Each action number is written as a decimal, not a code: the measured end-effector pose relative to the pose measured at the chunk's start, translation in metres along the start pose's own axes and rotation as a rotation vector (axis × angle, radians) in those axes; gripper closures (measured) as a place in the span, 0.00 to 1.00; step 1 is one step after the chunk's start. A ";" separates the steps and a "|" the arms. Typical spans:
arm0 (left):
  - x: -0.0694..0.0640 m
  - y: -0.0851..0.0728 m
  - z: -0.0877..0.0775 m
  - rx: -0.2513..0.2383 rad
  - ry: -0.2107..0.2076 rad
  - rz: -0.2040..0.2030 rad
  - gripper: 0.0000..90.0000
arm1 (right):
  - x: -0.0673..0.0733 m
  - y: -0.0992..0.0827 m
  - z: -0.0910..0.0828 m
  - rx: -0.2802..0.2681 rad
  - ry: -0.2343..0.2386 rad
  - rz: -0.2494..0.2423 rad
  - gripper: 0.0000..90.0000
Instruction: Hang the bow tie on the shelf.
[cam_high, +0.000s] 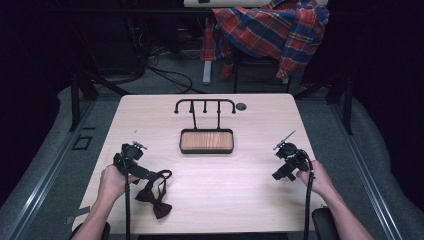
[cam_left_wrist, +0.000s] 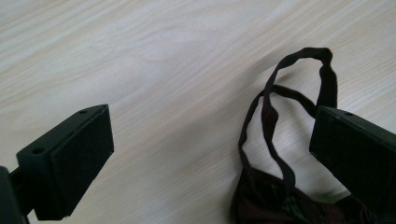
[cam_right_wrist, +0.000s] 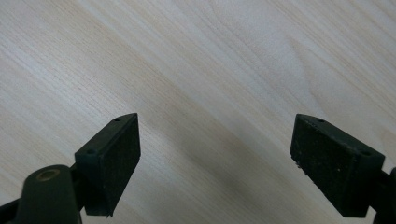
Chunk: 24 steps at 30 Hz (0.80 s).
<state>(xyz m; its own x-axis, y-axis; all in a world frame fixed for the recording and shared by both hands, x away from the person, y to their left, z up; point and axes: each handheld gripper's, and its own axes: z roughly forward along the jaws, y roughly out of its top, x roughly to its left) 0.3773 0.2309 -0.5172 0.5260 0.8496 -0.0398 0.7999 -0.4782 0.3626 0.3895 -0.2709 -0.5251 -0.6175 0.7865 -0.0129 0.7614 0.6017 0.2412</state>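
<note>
Wooden-based hook stand (cam_high: 206, 135) mid-table; plaid shirt (cam_high: 272, 27) on chair beyond

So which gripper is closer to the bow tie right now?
The left. The left gripper hangs open right over the bow tie, its strap loop between the jaws. The right gripper is open far across the table.

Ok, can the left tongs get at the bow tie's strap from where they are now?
Probably yes. The left tongs stand open just above the table, and the bow tie has its strap looping up between the jaws near one of them, with nothing lying across it.
</note>
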 end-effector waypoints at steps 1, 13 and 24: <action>-0.002 0.002 0.002 0.000 0.000 0.007 0.00 | 0.000 0.000 0.000 0.000 0.000 0.000 0.18; -0.011 0.010 0.017 0.045 0.009 0.048 0.05 | -0.001 0.002 -0.001 0.031 -0.009 -0.028 0.18; -0.019 0.013 0.027 0.095 -0.008 0.103 0.41 | -0.001 0.002 0.000 0.027 -0.006 -0.023 0.18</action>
<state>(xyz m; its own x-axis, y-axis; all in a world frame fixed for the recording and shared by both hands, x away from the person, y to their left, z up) 0.3857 0.2027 -0.5365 0.6090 0.7930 -0.0142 0.7648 -0.5824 0.2756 0.3911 -0.2704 -0.5246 -0.6335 0.7734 -0.0243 0.7523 0.6229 0.2145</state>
